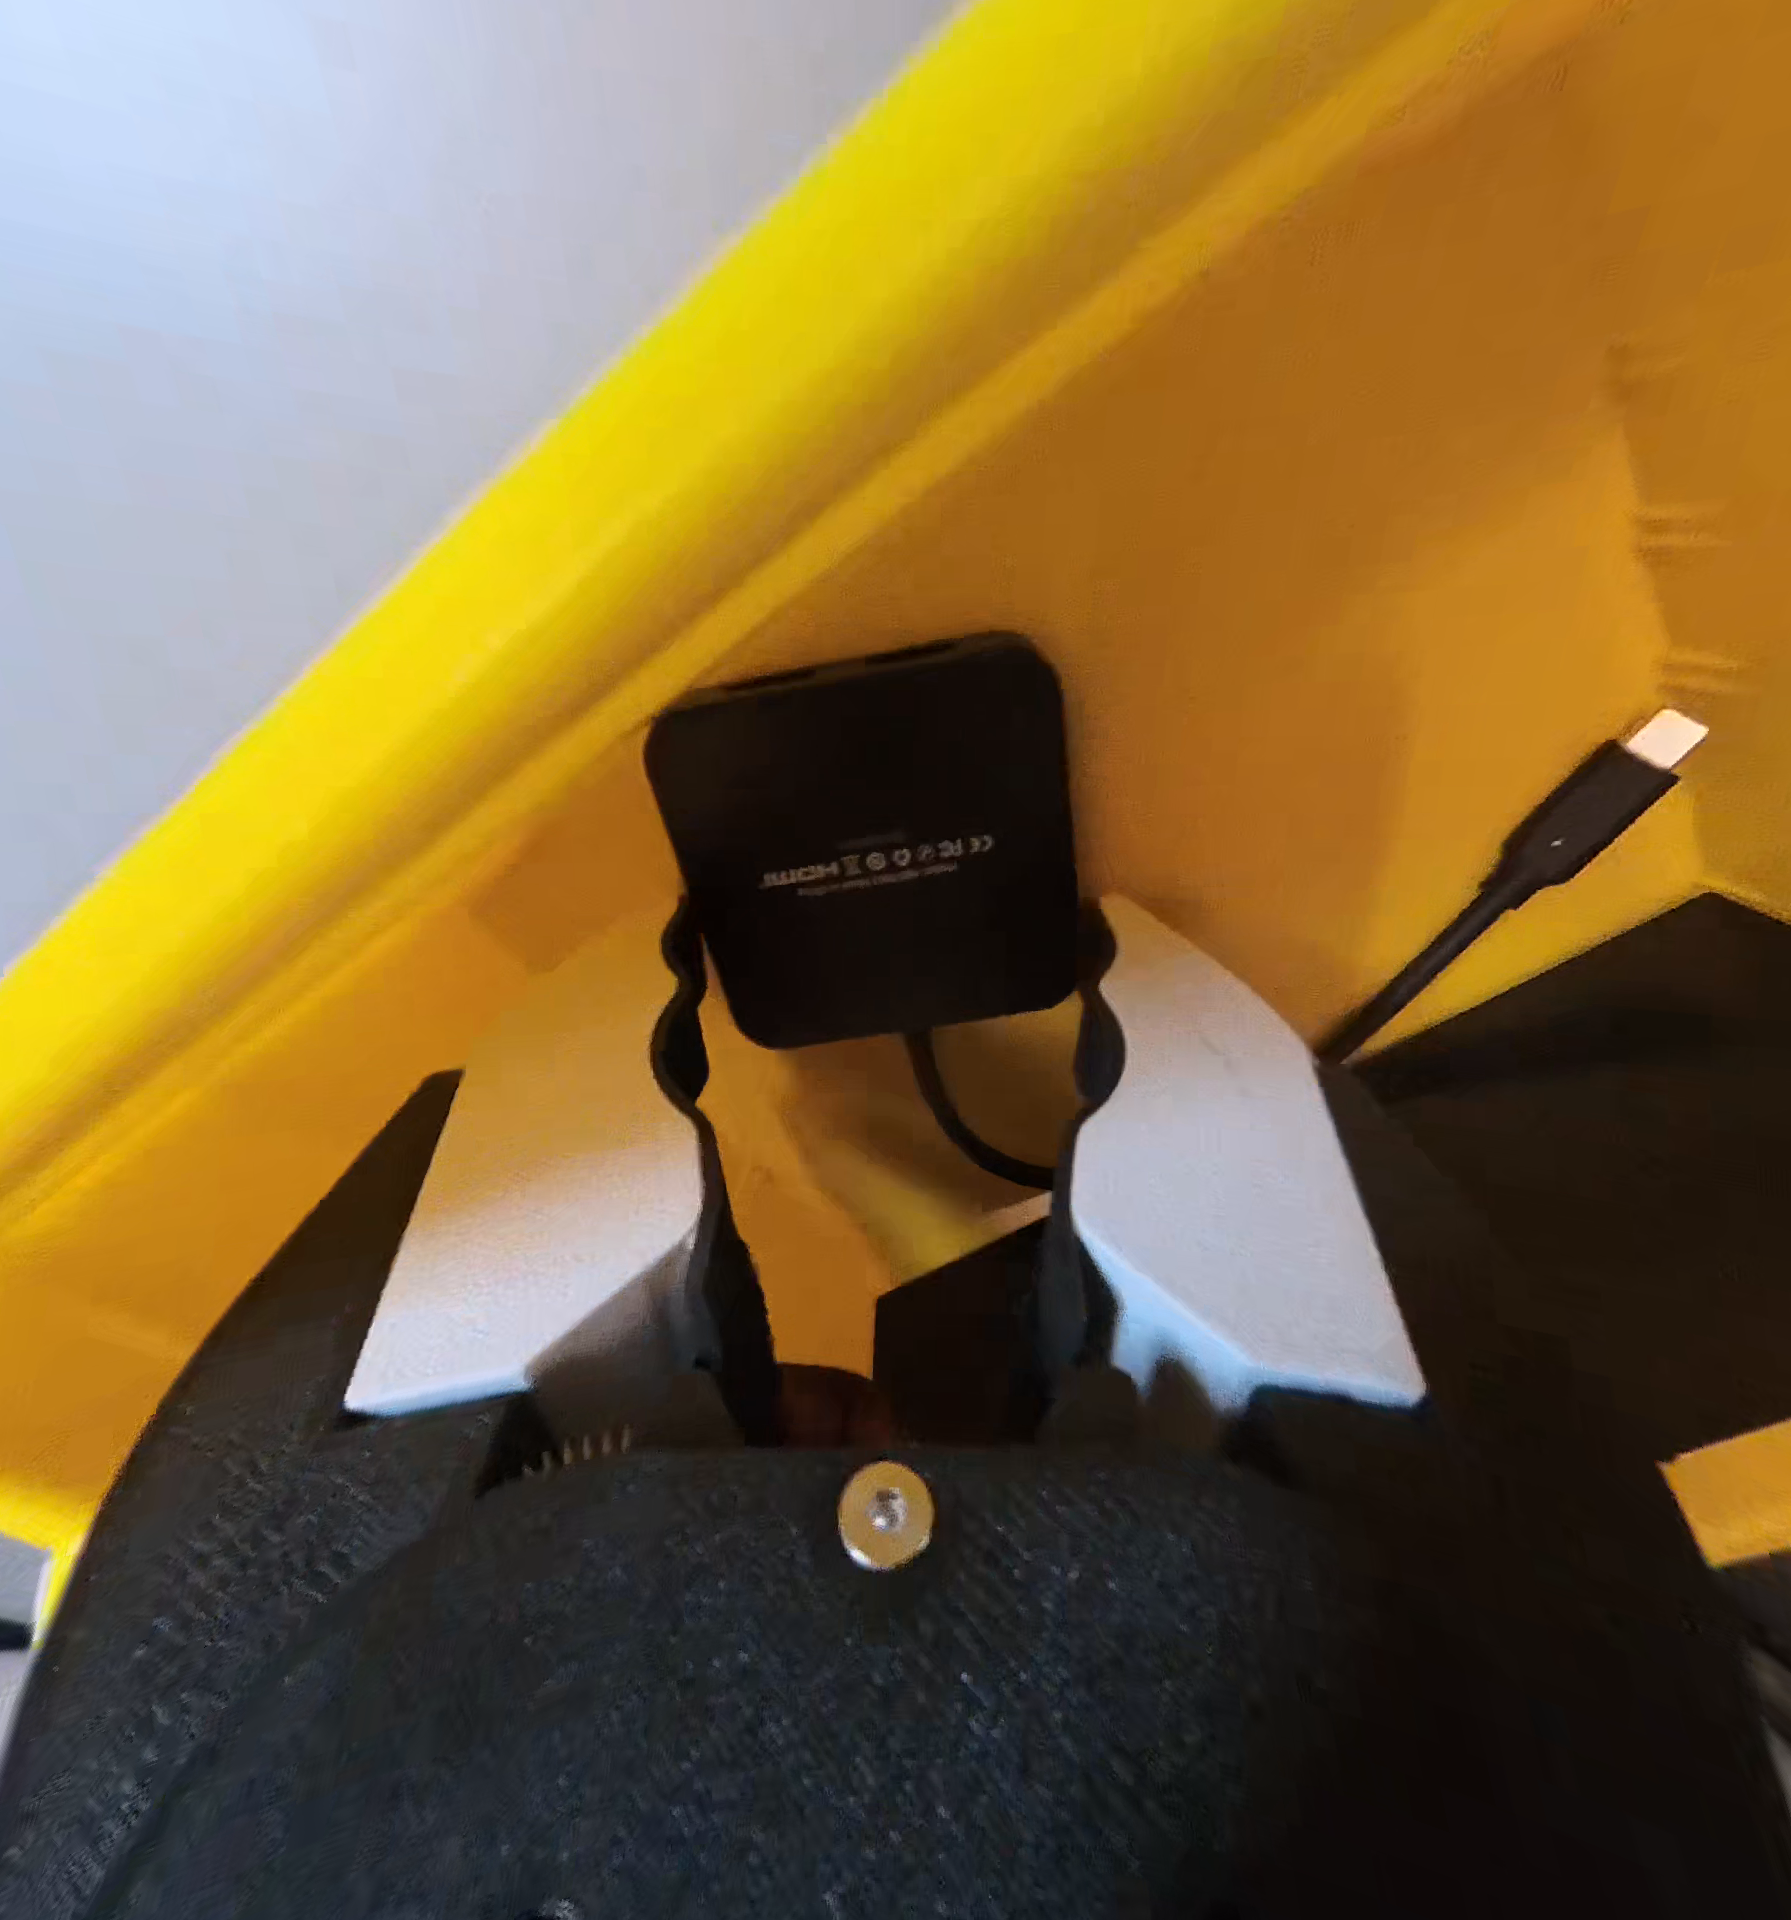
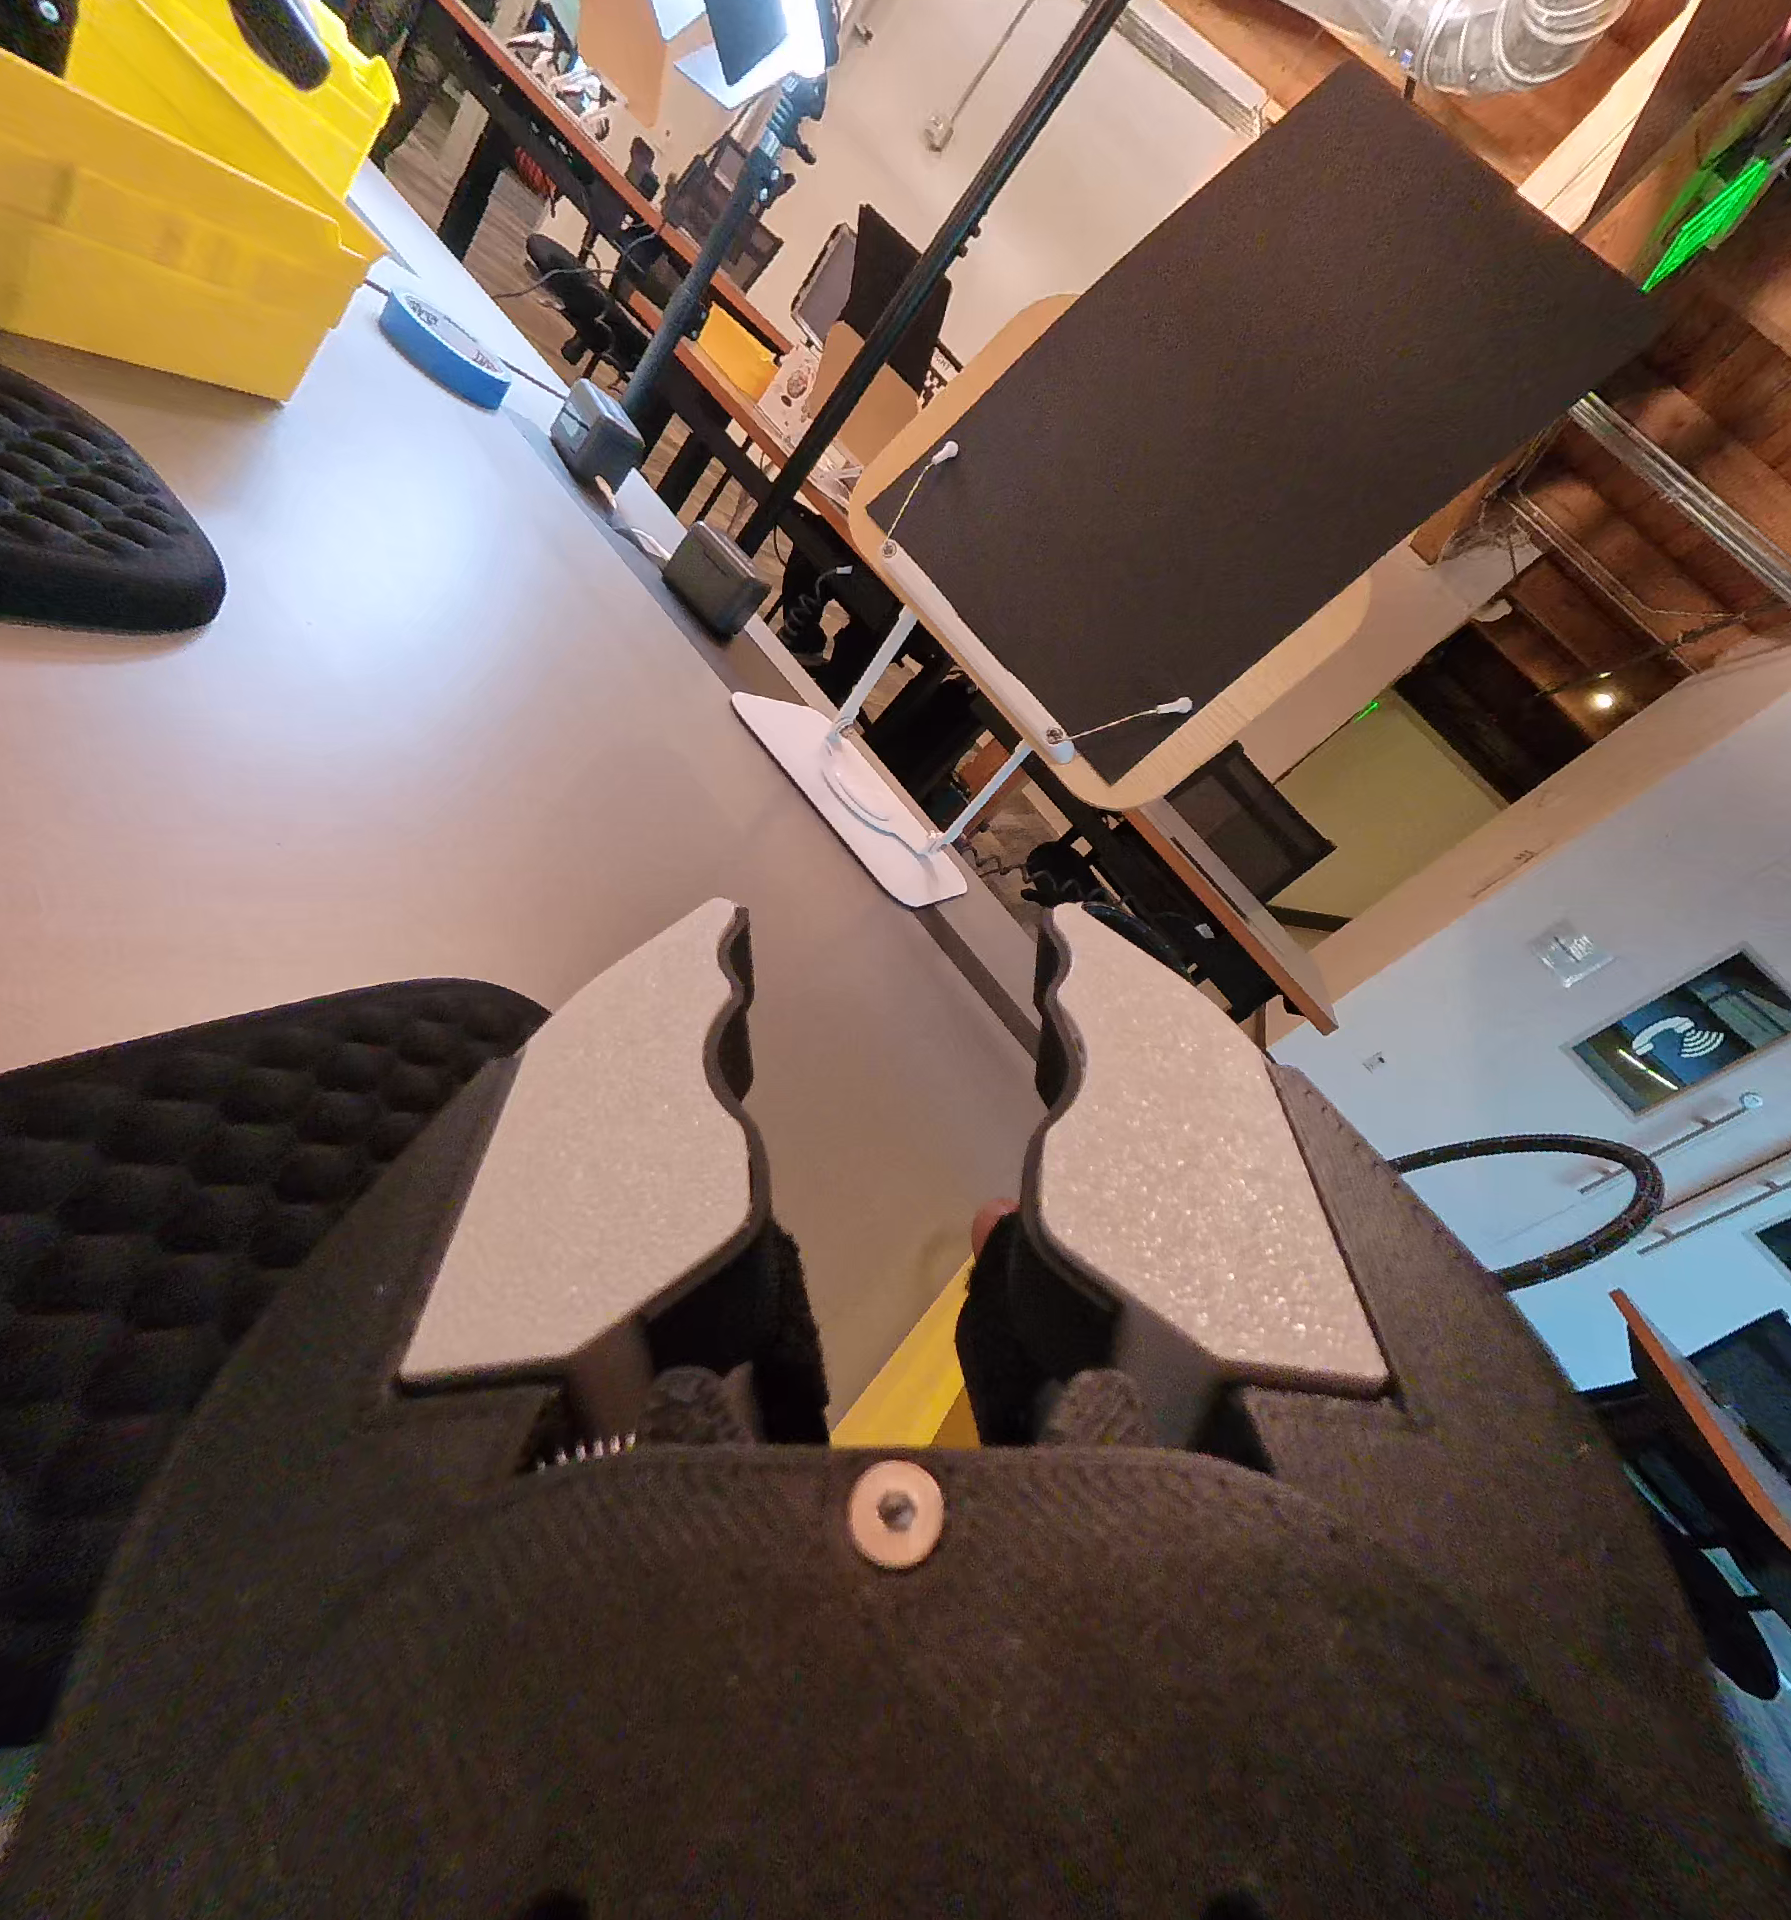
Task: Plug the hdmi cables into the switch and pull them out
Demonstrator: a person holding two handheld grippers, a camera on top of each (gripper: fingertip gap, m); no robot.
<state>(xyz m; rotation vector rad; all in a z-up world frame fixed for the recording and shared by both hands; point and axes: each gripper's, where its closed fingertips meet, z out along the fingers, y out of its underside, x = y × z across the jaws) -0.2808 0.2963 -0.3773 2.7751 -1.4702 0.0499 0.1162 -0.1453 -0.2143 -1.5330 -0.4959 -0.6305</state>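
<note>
Left gripper [image 1: 889,935], wavy black pads, seemingly clamped on the flat, rounded-square black switch [image 1: 860,836] inside the glossy yellow bin [image 1: 1234,499]. Loose cable plug [image 1: 1597,800] far right. Right gripper [image 2: 891,971] parted, holding nothing, above smooth grey table [image 2: 403,790].

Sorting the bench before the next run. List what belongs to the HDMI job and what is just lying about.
Job:
- switch, between the left gripper fingertips, in the yellow bin
- cable plug, loose in the bin
- right gripper, open, holding nothing

Lying about:
- blue tape roll
- black mesh pad
- white stand base
</note>
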